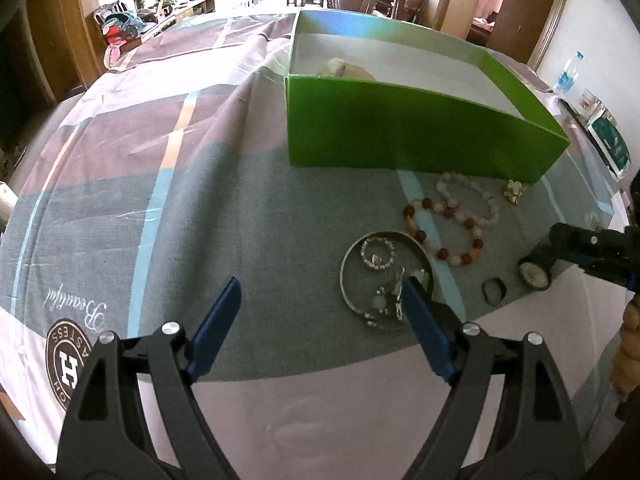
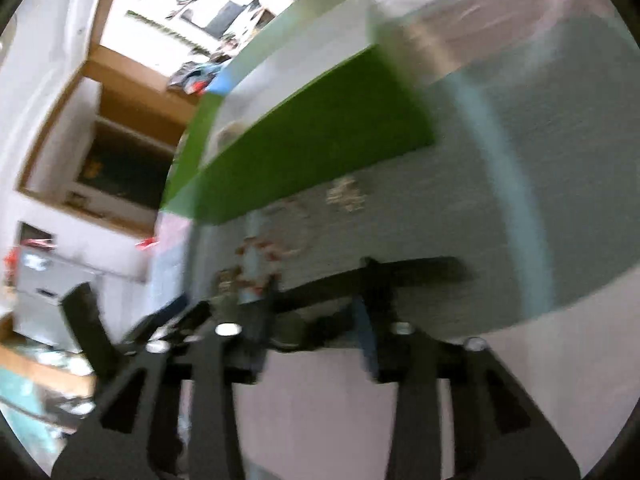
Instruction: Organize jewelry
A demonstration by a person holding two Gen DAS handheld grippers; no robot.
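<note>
bedroom-like room behind, doorway and dark wooden chairs at 12 o'clock, plastic water bottle (image 1: 567, 73) at 2 o'clock. patchwork grey, pink and mauve bedsheet (image 1: 168, 184) covers the whole surface, round brown logo print (image 1: 70, 364) at 8 o'clock.

open green cardboard box with white inside (image 1: 404, 136) sits at 1 o'clock in the left wrist view, pale lumpy item (image 1: 343, 69) inside it near the far left corner.

jewelry lies on the grey patch just in front of the box: pale pink bead bracelet (image 1: 470, 198), red and cream bead bracelet (image 1: 444, 232) touching it, small gold brooch (image 1: 514, 191) by the box's right corner, round silver metal bangle (image 1: 386, 278) with a small sparkly ring-shaped chain (image 1: 377, 254) and bits of silver pieces inside it, small dark ring (image 1: 495, 290) at 4 o'clock of the bangle.

left gripper (image 1: 320, 300) tongs wide apart, nothing between them, right blue tip overlapping the bangle's inner clutter; contact unclear.

right gripper (image 1: 536, 264) enters from 3 o'clock, tips around a pale oval stone-like piece (image 1: 533, 274); looks clamped on it. right wrist view heavily blurred, box (image 2: 312, 136) at 11 o'clock, beads smeared, tongs (image 2: 316, 320) partly closed, grip not readable there.
</note>
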